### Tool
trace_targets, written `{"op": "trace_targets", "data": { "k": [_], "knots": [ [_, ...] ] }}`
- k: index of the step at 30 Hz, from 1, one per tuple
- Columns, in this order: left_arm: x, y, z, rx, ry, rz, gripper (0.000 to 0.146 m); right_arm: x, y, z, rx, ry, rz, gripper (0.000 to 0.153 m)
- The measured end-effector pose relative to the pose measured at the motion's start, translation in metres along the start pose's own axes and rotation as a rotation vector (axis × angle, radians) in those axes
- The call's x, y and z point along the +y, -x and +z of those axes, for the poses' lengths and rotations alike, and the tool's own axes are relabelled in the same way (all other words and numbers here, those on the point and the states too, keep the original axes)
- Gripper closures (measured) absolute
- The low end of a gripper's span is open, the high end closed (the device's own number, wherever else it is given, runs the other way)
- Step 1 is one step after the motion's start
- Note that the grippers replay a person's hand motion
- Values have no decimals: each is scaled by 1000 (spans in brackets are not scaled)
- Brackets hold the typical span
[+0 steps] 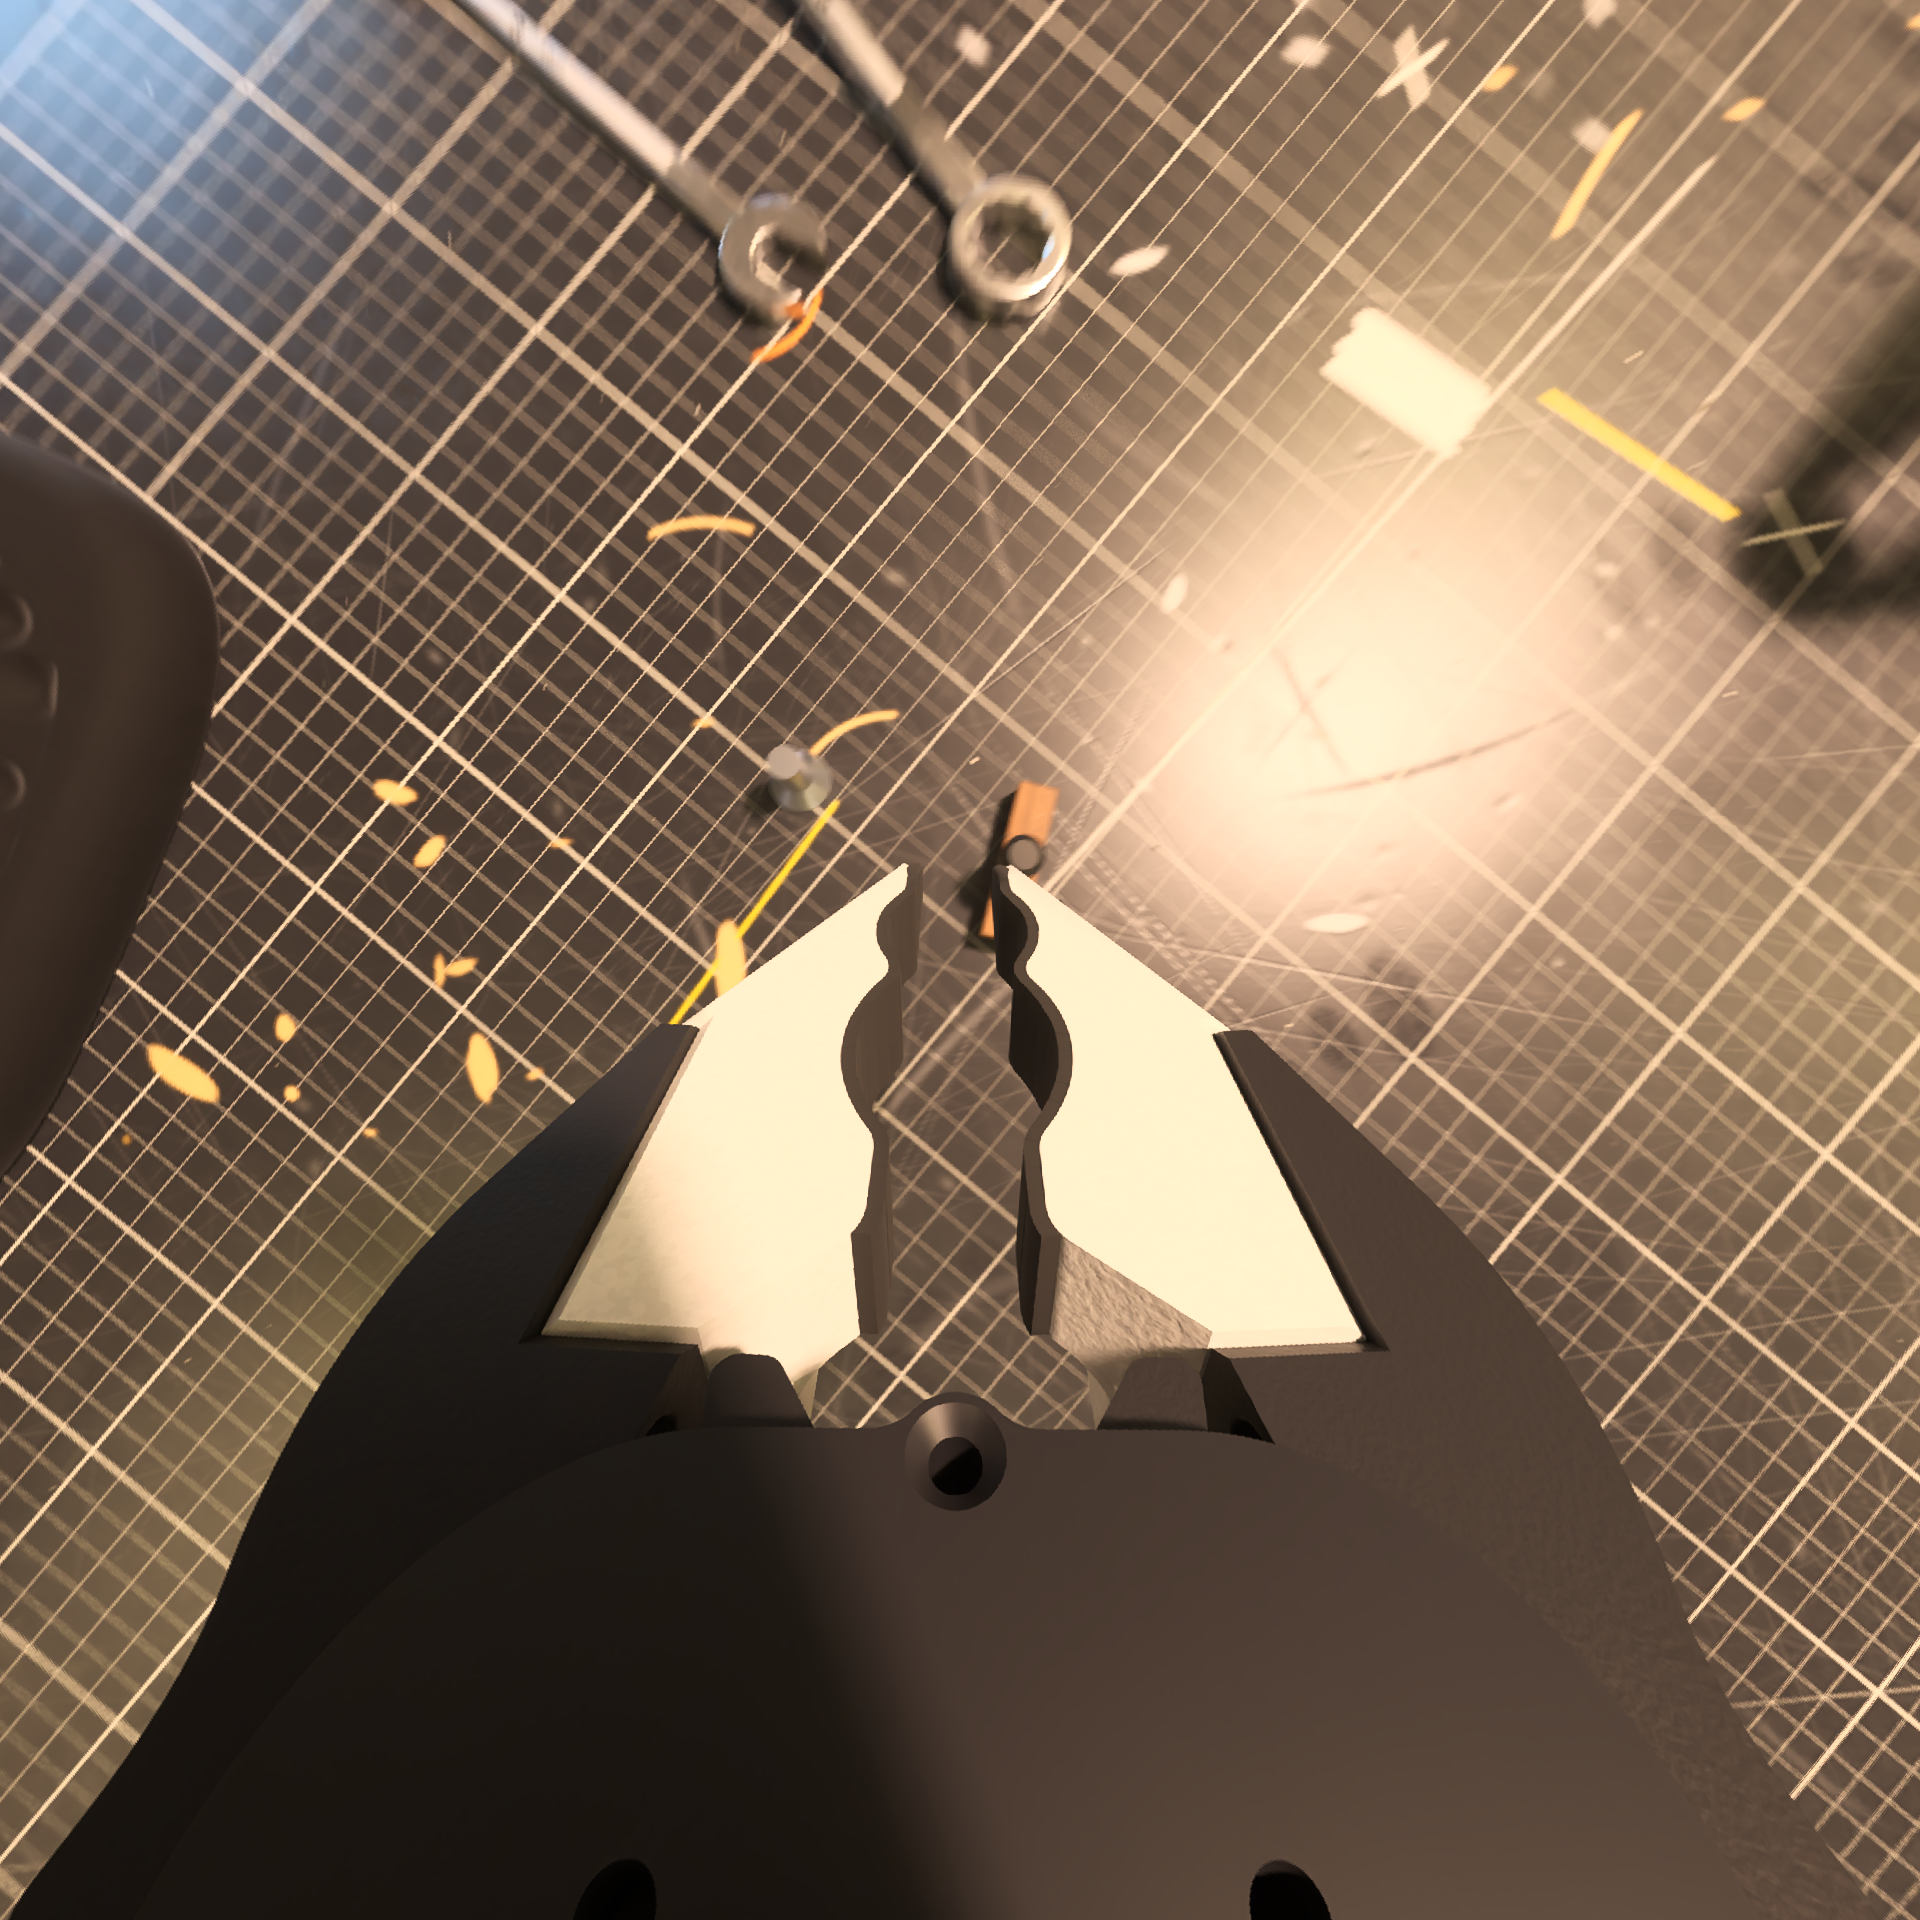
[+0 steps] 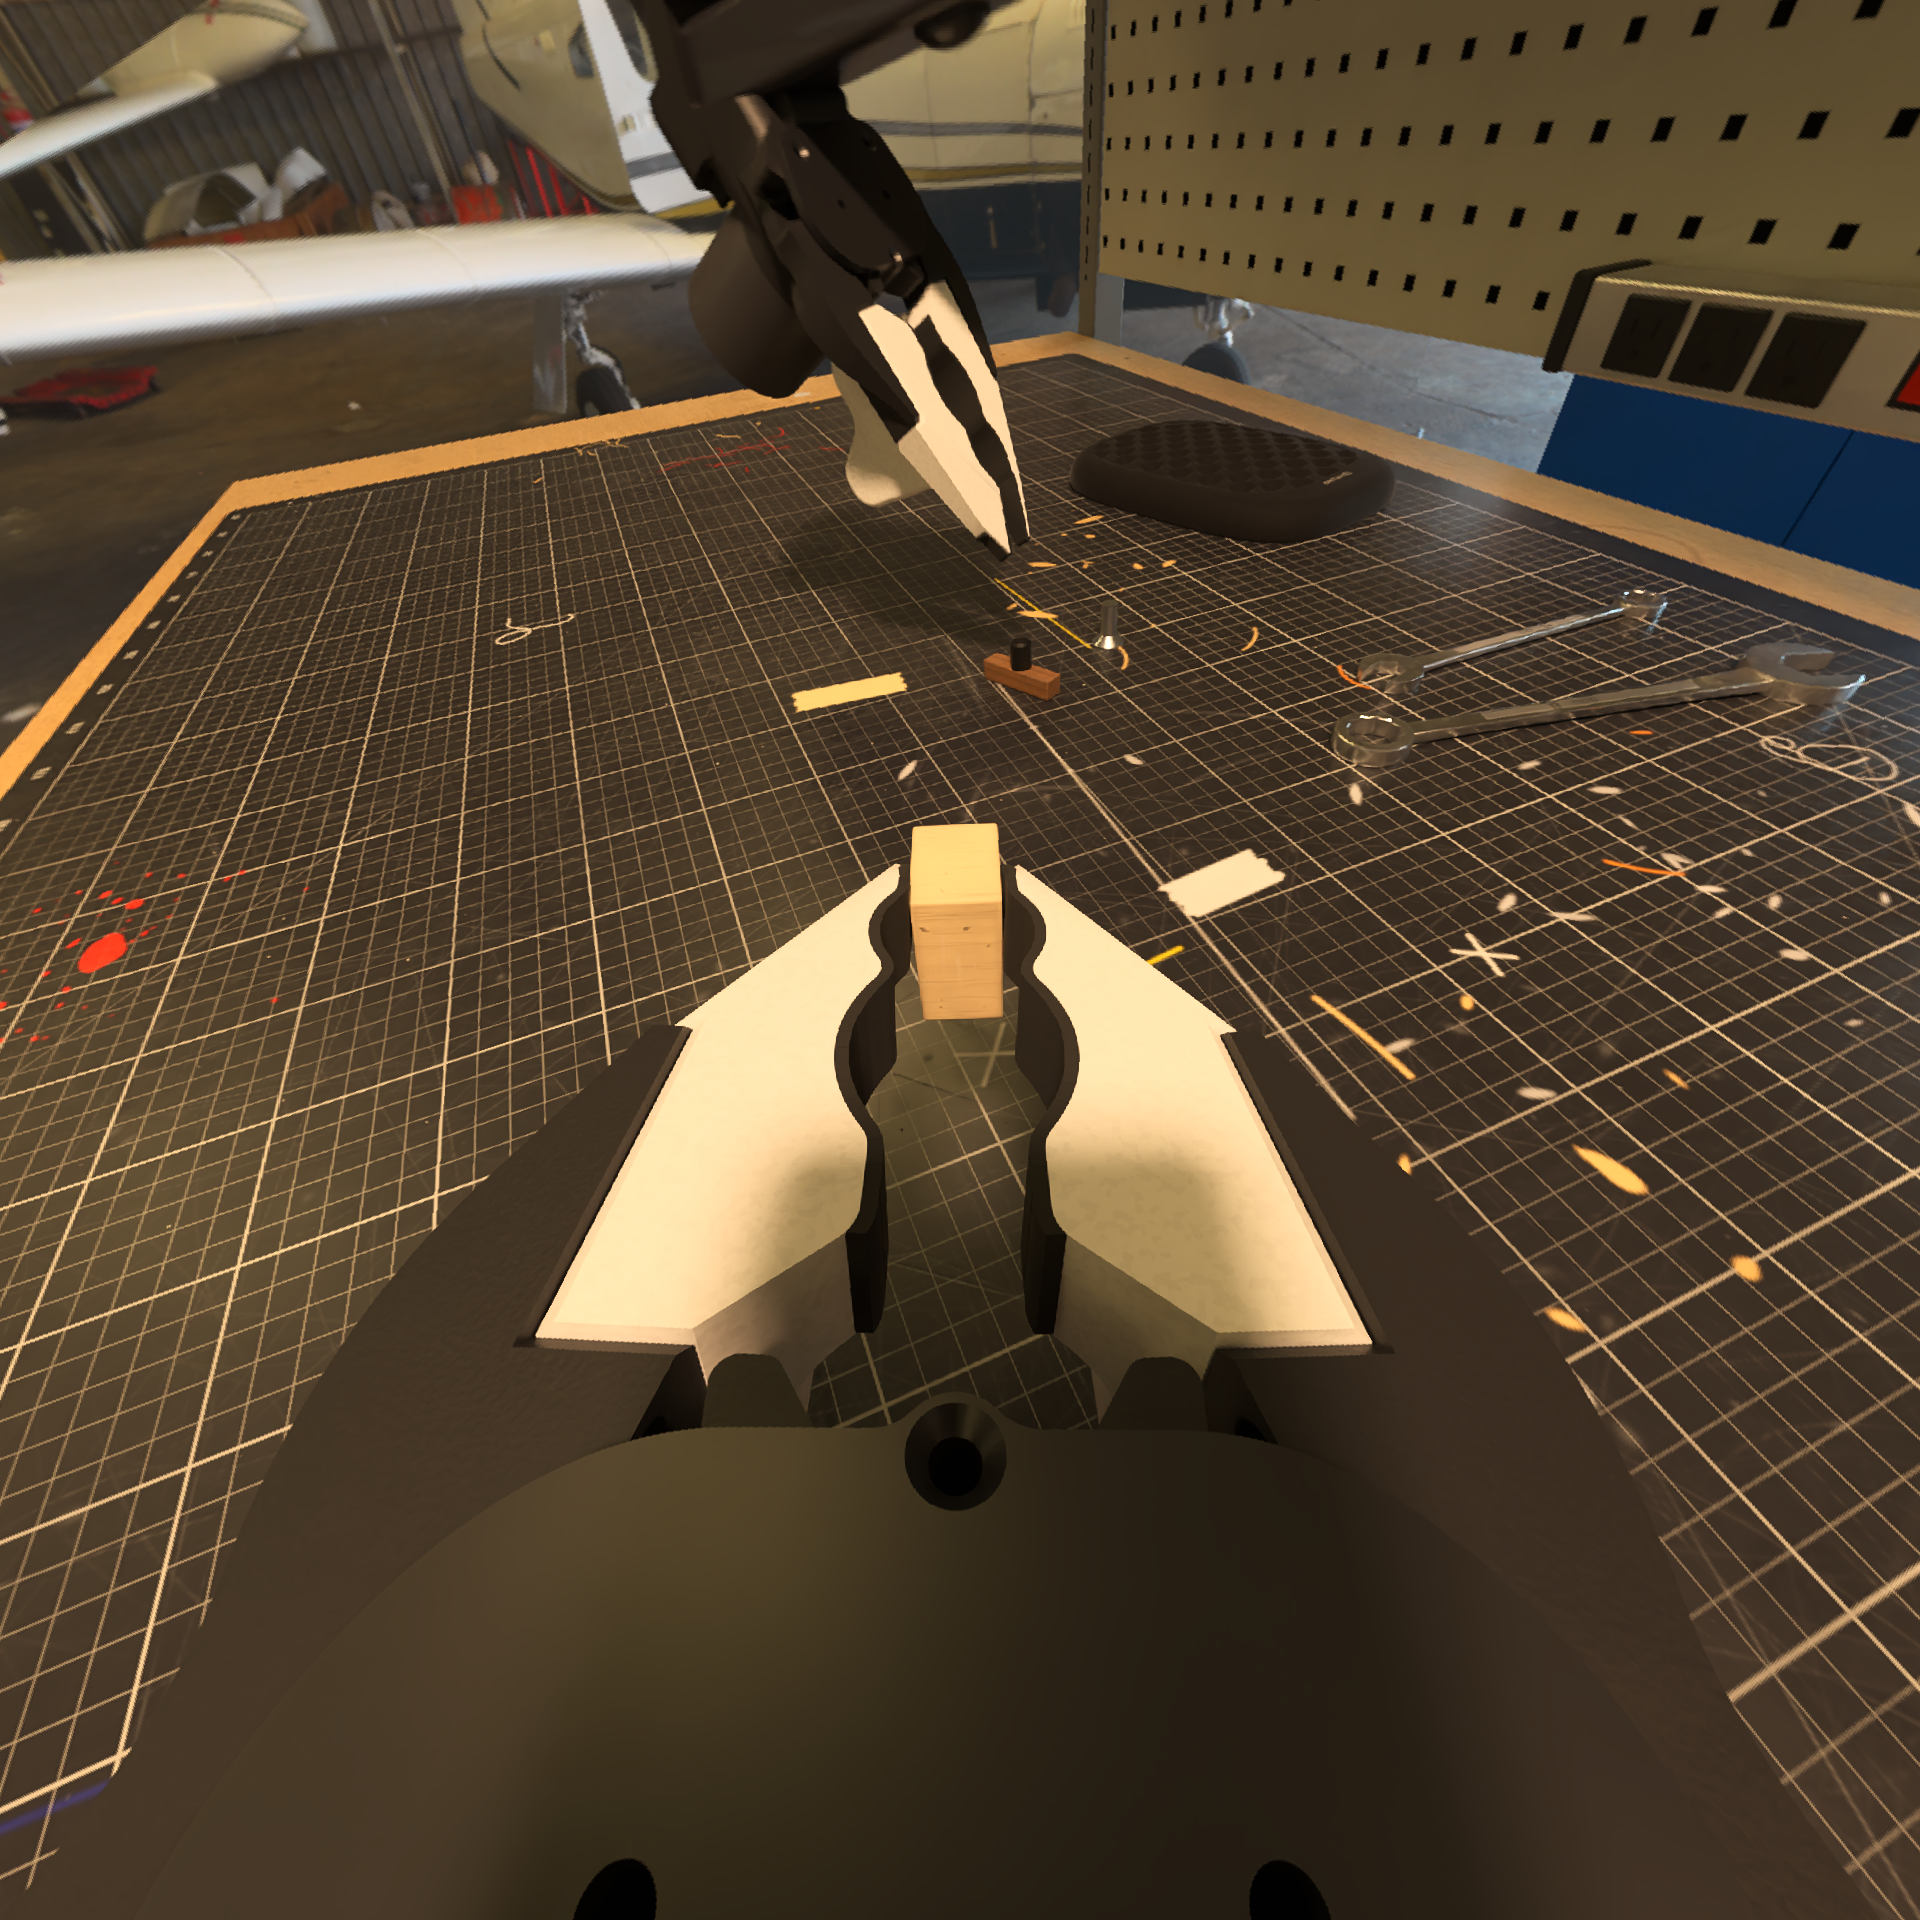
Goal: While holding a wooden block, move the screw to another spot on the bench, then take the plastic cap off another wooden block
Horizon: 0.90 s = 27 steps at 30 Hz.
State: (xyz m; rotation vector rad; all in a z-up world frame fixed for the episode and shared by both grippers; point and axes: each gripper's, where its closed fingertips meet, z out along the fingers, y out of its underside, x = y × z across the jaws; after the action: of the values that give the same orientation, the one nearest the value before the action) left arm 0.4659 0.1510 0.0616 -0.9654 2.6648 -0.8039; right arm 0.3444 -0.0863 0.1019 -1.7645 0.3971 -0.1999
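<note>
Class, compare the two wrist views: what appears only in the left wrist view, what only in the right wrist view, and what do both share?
Only the left wrist view looks into the left gripper, open and empty. Only the right wrist view shows the right gripper shut on a pale wooden block, the pegboard and red paint spots. Both show the screw, the brown block with its black cap, and two wrenches.

- Cap (image 2: 1021, 654) atop small block (image 2: 1022, 676), screw (image 2: 1108, 628) just right.
- Two wrenches (image 2: 1590, 704) farther right, pad (image 2: 1231, 478) behind.
- Left gripper (image 2: 1006, 542) above.
</note>
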Motion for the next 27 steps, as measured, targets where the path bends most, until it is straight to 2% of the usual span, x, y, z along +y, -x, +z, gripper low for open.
{"op": "trace_targets", "data": {
  "k": [6,13,22,27],
  "knots": [
    [0,-15,-17,-42,-123,4,146,1,8,7,-10,21,-14,137],
    [23,9,-2,-87,5,-28,146,4,10,11,-8,43,-17,137],
    [23,9,33,35,138,-94,111,7,8,10,-5,46,-3,137],
    [24,10,40,65,153,-106,110,9,6,10,-9,48,10,137]
  ]
}}
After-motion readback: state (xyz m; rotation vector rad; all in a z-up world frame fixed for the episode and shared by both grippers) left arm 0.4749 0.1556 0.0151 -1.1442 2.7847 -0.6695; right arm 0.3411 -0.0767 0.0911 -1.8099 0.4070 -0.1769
